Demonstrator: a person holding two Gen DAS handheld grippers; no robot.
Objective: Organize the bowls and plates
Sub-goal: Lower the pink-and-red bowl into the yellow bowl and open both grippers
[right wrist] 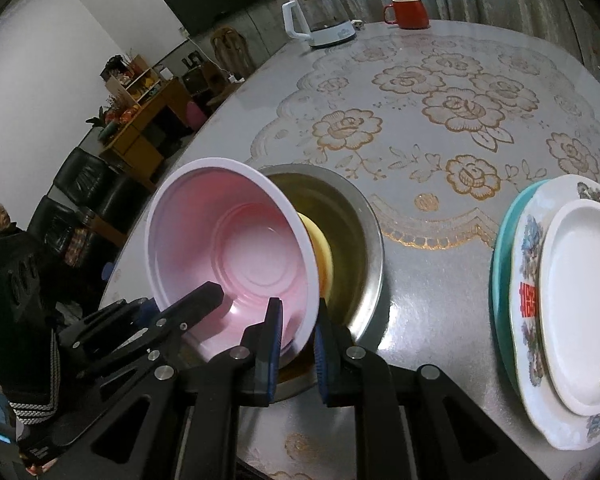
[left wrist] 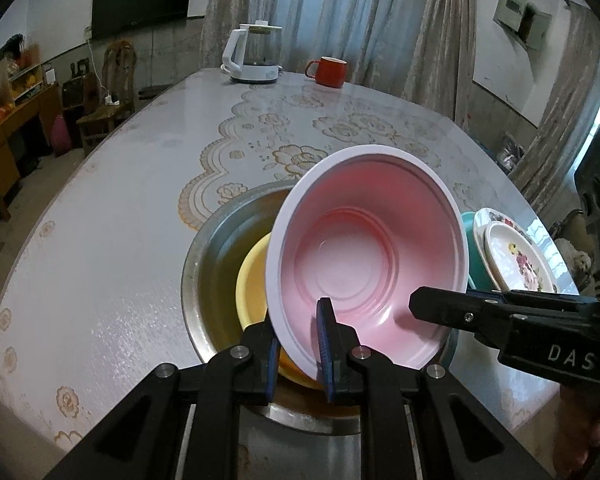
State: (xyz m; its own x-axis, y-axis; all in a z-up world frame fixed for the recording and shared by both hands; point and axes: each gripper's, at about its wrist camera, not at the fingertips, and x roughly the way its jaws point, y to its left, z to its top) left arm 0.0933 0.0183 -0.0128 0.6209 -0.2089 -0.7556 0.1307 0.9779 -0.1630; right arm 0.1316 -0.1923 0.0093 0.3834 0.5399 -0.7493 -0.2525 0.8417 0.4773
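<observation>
Left gripper (left wrist: 298, 354): pinching the pink bowl (left wrist: 364, 256) by its near rim, frame centre. Right gripper (right wrist: 296, 354): clamped on the same rim, further right. Bowl tilted over the steel basin (right wrist: 364, 240), above a yellow bowl (left wrist: 252, 280) nested inside. Plates (right wrist: 580, 312) stacked at right. Progress, judged: plates done; pink bowl not yet seated. Right view alone shows the full plate stack.
</observation>
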